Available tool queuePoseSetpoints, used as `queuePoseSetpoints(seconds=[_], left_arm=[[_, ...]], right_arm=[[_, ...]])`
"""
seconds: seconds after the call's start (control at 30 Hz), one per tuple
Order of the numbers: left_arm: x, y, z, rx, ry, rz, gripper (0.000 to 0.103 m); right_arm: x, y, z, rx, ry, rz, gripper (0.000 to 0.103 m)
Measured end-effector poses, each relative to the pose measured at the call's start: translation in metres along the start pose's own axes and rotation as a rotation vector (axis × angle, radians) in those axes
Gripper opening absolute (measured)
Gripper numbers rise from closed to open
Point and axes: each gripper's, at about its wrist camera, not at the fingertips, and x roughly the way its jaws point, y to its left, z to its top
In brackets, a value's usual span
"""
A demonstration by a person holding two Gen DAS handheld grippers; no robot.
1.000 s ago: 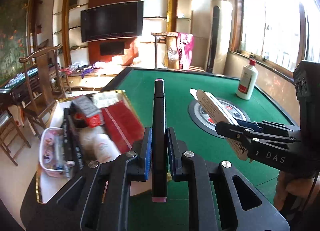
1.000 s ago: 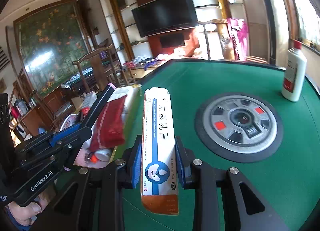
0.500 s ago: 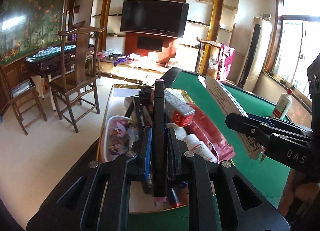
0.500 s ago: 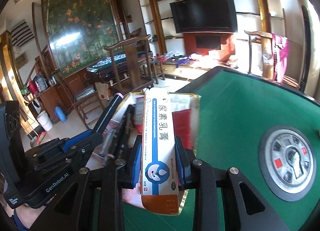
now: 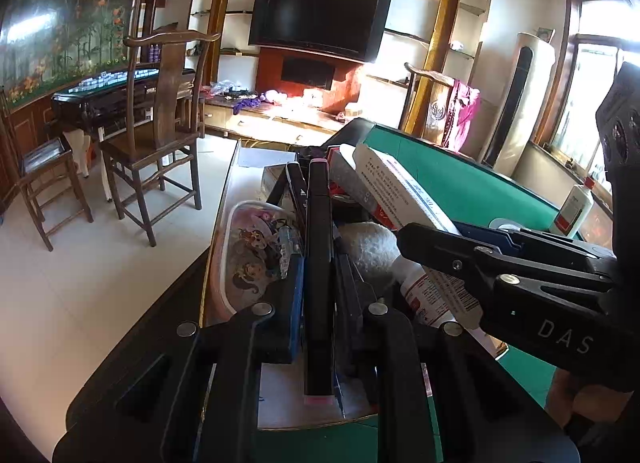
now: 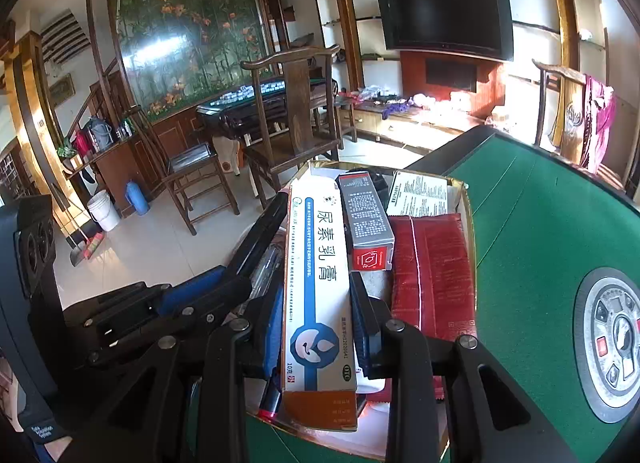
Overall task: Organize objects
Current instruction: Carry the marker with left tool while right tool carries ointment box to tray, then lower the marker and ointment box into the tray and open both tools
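A tray [image 6: 467,199] sits at the table's [image 6: 540,223] left edge, a leaflet [image 6: 418,195] at its far end, a pouch [image 6: 434,271] right of a small box [image 6: 366,223], chairs [image 6: 296,123] beyond

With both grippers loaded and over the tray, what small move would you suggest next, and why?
Probably lower the left gripper a little and release the black marker into the tray. It hangs lengthwise just above other markers there, while the right gripper holds the ointment box over the crowded middle.
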Motion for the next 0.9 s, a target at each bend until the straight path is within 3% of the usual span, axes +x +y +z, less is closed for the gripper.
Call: queuePoseSetpoints(seconds=[0.47, 0.9], left_arm=[[0.022, -0.005, -0.001, 0.018, 0.030, 0.017, 0.014], [0.033, -0.009, 0.003, 0.040, 0.009, 0.048, 0.014]], right_arm=[[0.034, -0.014, 0.006, 0.011, 0.050, -0.040, 0.029], [0.056, -0.017, 0.027, -0.021, 0.045, -0.103, 0.028]])
